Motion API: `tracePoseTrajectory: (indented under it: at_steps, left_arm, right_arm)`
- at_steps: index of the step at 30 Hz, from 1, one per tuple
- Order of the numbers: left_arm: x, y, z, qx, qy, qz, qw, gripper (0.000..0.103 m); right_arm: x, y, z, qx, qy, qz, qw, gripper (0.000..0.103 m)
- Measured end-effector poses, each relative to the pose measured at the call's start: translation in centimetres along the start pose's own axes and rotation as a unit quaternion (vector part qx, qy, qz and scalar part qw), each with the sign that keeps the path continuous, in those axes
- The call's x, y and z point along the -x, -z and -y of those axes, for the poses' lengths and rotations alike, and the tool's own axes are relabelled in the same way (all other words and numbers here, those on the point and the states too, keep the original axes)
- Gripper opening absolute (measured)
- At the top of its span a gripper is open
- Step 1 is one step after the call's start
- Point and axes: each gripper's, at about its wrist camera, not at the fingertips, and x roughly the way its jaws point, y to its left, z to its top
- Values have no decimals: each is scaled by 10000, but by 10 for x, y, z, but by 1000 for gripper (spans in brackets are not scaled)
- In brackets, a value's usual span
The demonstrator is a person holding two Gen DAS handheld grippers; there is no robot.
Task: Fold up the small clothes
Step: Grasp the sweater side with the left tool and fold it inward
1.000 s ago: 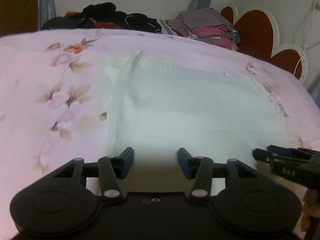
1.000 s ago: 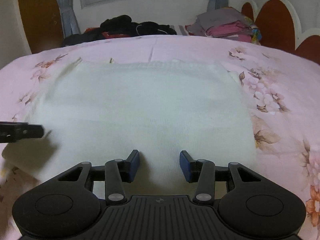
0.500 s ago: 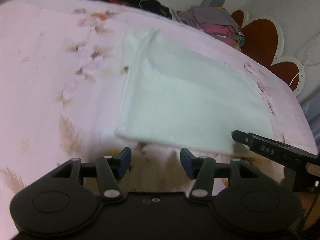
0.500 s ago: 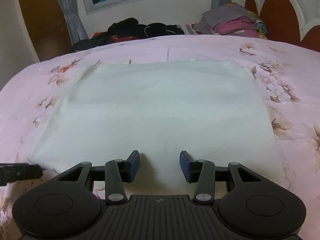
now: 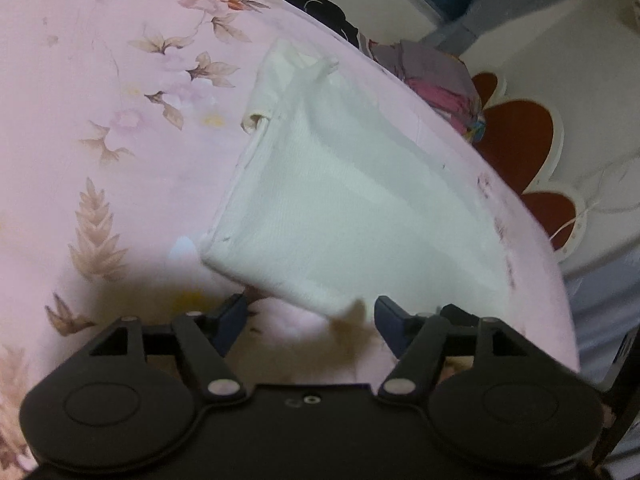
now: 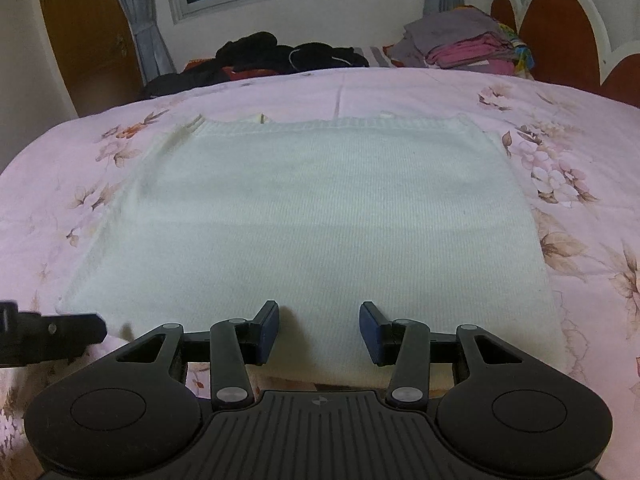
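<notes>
White knit (image 6: 320,216) flat on bedsheet (image 6: 580,128); left gripper (image 5: 310,320) opening, right gripper (image 6: 318,326) apart, empty.

White knit garment (image 6: 320,216) flat on floral pink bedspread (image 6: 580,128), right tool (image 6: 319,330) parted over its near edge

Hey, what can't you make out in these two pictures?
- White garment: right wrist view, near edge hidden behind the right gripper.
- Same garment, left wrist view: near corner blurred, so contact with the left gripper is unclear.
- Dark clothes: too far to tell items apart.
</notes>
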Motion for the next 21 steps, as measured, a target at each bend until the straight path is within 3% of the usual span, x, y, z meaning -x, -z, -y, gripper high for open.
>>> tracePoseTrajectory:
  at_steps: [7, 12, 15, 17, 21]
  left_arm:
    - [-11, -9, -10, 599, 383, 157, 9973, 68]
    - [-20, -15, -19, 1034, 639, 417, 9917, 68]
    - [-26, -17, -20, 1145, 767, 625, 9885, 68]
    - [-30, -17, -21, 1223, 796, 770, 9863, 63]
    - [-37, -21, -30, 1605, 824, 987, 9786, 38]
  right_arm:
    - [-10, -15, -4, -13, -2, 58, 10000, 45]
    - [-24, -12, -11, 198, 56, -113, 9997, 45]
    - [-21, -20, -10, 167, 52, 31, 9998, 45]
    - [-20, -29, -10, 127, 55, 159, 9998, 45]
    - [-31, -46, -17, 259, 65, 257, 9993, 45]
